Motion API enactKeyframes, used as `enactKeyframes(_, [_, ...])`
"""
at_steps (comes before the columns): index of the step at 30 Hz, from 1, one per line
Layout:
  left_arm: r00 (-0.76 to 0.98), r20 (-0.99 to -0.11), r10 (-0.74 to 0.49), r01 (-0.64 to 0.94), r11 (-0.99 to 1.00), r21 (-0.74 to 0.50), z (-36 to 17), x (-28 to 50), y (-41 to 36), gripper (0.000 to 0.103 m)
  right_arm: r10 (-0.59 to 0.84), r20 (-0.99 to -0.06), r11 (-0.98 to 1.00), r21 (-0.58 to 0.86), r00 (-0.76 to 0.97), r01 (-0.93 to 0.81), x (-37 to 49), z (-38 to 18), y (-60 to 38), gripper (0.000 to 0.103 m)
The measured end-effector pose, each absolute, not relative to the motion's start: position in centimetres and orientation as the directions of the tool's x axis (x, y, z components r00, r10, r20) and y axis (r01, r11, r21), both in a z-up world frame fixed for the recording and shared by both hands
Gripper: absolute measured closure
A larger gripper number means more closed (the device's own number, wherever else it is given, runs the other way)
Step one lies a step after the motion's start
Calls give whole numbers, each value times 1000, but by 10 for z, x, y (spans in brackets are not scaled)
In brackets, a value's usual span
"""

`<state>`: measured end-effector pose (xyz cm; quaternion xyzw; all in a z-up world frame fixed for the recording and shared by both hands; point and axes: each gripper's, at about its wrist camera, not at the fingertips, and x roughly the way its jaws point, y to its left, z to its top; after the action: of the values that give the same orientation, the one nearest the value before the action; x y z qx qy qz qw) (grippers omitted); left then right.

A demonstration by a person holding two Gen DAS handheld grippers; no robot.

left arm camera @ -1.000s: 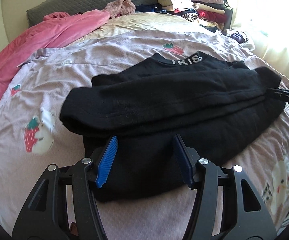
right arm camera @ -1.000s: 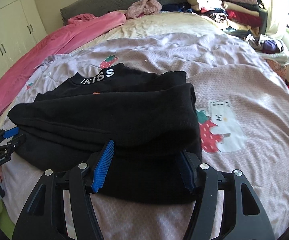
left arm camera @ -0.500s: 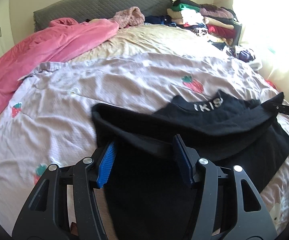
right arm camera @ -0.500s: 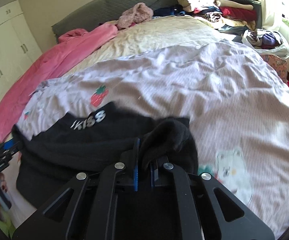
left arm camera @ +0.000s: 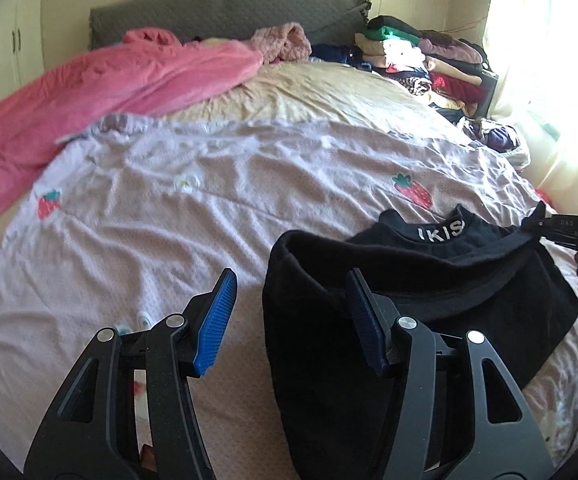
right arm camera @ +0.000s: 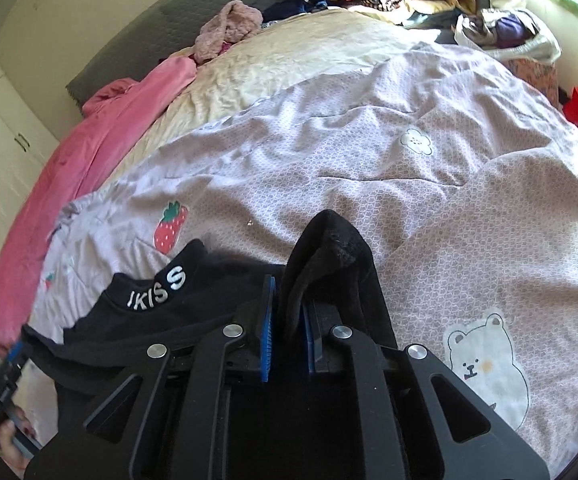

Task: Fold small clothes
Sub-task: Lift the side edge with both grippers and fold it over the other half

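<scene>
The right gripper (right arm camera: pixel 287 320) is pinching a fold of the black sweater (right arm camera: pixel 193 316), lifting this edge for folding. The left gripper (left arm camera: pixel 289 312) is standing half open, holding nothing; the sweater is lying at its three o'clock on the bedsheet (left arm camera: pixel 169 208).

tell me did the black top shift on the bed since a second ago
Yes. The black top has been dragged toward the right gripper's side: its lettered collar, once beside the strawberry print, now lies below and right of it.

Both wrist views face the headboard (left arm camera: pixel 225 12) (sharing the bed (right arm camera: pixel 369 152))
</scene>
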<state>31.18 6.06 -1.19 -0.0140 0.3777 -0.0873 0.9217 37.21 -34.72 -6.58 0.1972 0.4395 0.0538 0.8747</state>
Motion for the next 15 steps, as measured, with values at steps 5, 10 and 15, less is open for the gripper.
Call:
enactKeyframes(5, [724, -642, -250, 218, 967, -131, -12, 278, 58, 54, 267, -759, 919, 386, 594, 80, 382, -68, -348, 89])
enactKeyframes(10, [677, -654, -338, 313, 936, -160, -18, 269, 34, 54, 263, -764, 915, 391, 589, 99, 393, -73, -351, 84])
enactKeyframes(15, [656, -695, -294, 285, 949, -134, -30, 306, 20, 54, 237, -764, 920, 375, 600, 114, 401, -70, -357, 74])
